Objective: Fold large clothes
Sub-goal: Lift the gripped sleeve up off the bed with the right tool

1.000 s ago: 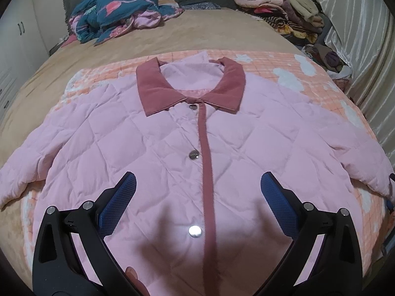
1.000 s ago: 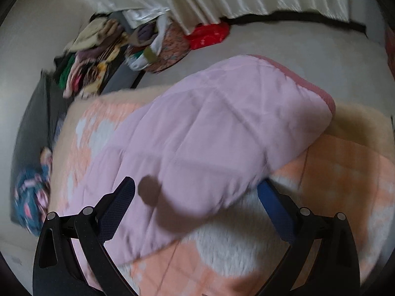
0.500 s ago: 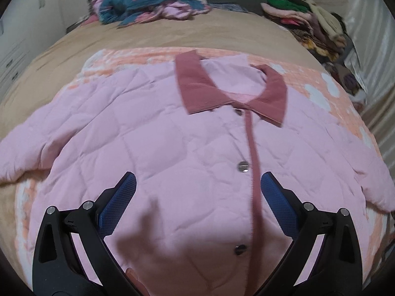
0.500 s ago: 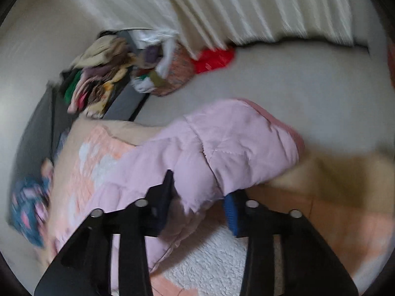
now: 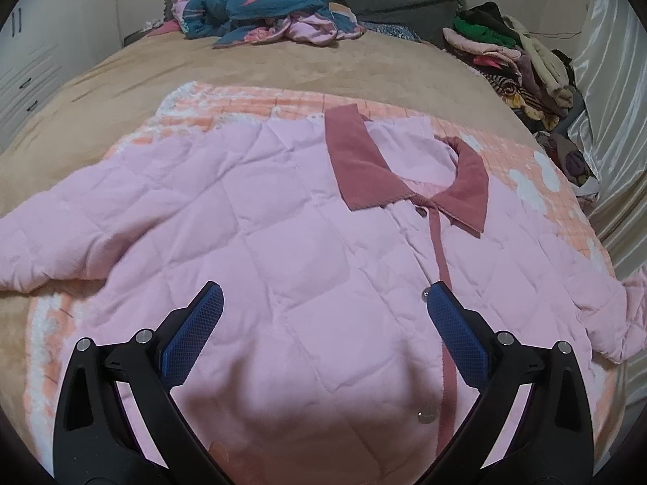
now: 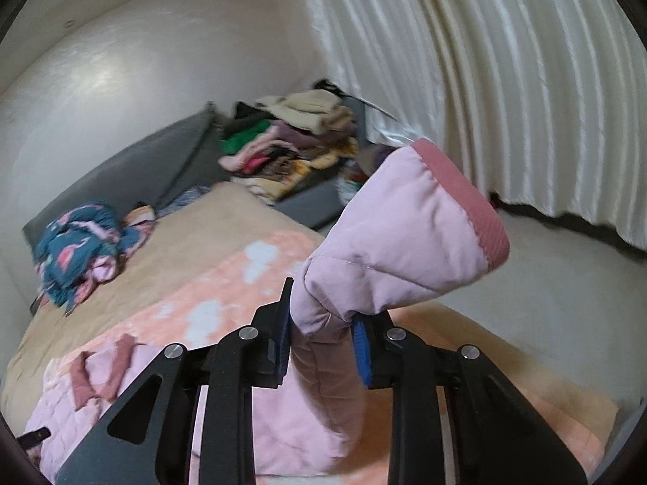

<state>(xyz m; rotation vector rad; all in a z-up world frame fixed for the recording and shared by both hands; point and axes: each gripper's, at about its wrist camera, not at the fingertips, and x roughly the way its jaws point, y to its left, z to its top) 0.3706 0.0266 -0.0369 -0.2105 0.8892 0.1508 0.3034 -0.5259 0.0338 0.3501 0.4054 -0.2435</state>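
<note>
A pink quilted jacket (image 5: 307, 242) with a dusty-rose collar (image 5: 360, 161) lies face up and buttoned on an orange checked blanket (image 5: 250, 101) on the bed. My left gripper (image 5: 323, 311) is open and empty, hovering over the jacket's lower front, left of the button placket. My right gripper (image 6: 321, 323) is shut on the jacket's sleeve (image 6: 404, 238) near the rose cuff (image 6: 469, 198) and holds it lifted off the bed. The jacket body shows low left in the right wrist view (image 6: 81, 412).
A crumpled teal floral garment (image 5: 250, 4) lies at the head of the tan bed (image 5: 121, 81). A pile of folded clothes (image 5: 517, 64) sits at the far right by the white curtain (image 6: 485, 60). A grey headboard cushion (image 6: 121, 178) runs behind.
My right gripper closed on the sleeve and lifted it up off the bed. My left gripper drifted left over the jacket front, still open.
</note>
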